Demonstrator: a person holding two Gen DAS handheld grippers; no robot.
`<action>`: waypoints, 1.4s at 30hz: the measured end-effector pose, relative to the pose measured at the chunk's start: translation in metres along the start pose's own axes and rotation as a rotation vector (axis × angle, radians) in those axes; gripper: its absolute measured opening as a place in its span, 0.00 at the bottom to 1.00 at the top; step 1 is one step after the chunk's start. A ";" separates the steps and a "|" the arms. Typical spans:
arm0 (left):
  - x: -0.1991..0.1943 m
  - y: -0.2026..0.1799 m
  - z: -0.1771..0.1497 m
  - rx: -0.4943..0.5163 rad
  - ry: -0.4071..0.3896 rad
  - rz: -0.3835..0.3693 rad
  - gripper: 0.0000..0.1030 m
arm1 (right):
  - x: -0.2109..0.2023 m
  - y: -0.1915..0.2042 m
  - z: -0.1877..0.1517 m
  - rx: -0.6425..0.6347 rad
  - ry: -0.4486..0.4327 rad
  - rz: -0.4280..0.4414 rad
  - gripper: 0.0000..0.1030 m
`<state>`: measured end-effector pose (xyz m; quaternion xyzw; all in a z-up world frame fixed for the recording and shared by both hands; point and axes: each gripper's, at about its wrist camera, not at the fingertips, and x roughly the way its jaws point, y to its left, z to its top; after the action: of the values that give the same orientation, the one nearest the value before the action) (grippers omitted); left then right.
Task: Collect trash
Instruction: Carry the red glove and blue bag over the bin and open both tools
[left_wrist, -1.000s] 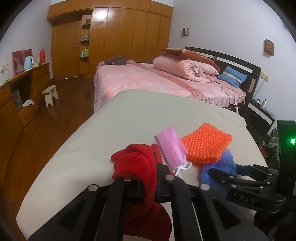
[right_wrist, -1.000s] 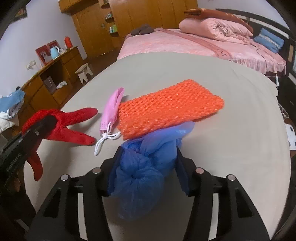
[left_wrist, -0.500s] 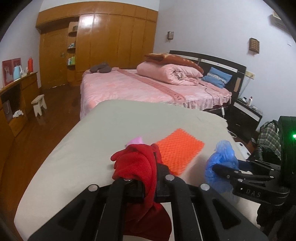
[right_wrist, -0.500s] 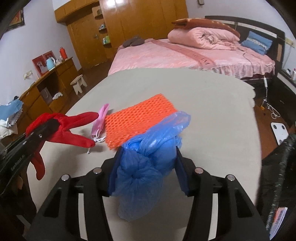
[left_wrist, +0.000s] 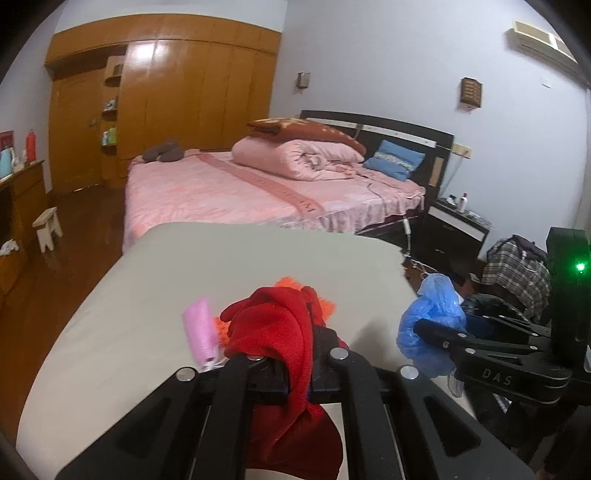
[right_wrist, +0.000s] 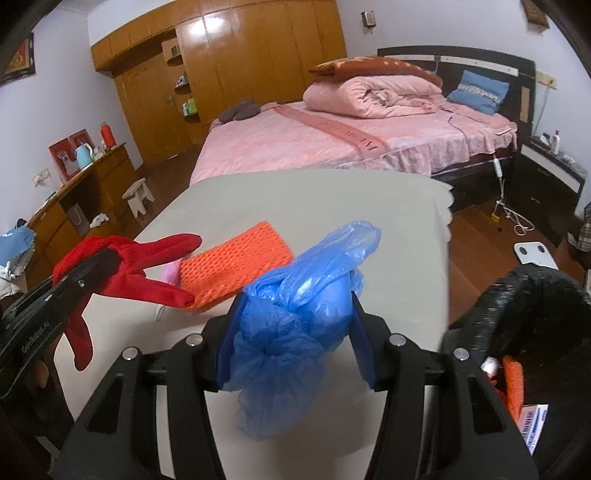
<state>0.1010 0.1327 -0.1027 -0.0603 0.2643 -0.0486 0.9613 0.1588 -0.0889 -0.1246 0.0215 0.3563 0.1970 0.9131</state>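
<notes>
— Jaws of the left gripper (left_wrist: 295, 354) are pinching the red glove (left_wrist: 280, 325) tight; why so narrow?
— Thin cloth. The right gripper (right_wrist: 291, 325) is clamping the bulky blue plastic bag (right_wrist: 295, 317) wider, carrying both off the table (right_wrist: 369, 206) toward the black trash bag (right_wrist: 517, 295), probably.

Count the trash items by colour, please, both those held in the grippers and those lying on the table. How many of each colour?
Red: 1, the glove in the left gripper
Blue: 1, the bag in the right gripper
Orange: 1, the net on the table
Pink: 1, the mask on the table
Total: 4
</notes>
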 end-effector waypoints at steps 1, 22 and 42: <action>0.001 -0.005 0.002 0.005 -0.002 -0.010 0.05 | -0.005 -0.005 0.000 0.008 -0.008 -0.007 0.50; 0.007 -0.145 0.024 0.169 -0.042 -0.286 0.05 | -0.098 -0.114 -0.024 0.147 -0.108 -0.210 0.50; 0.035 -0.263 0.006 0.269 0.035 -0.540 0.05 | -0.155 -0.210 -0.073 0.272 -0.132 -0.402 0.50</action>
<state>0.1181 -0.1310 -0.0784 0.0001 0.2466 -0.3381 0.9082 0.0791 -0.3480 -0.1173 0.0855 0.3161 -0.0402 0.9440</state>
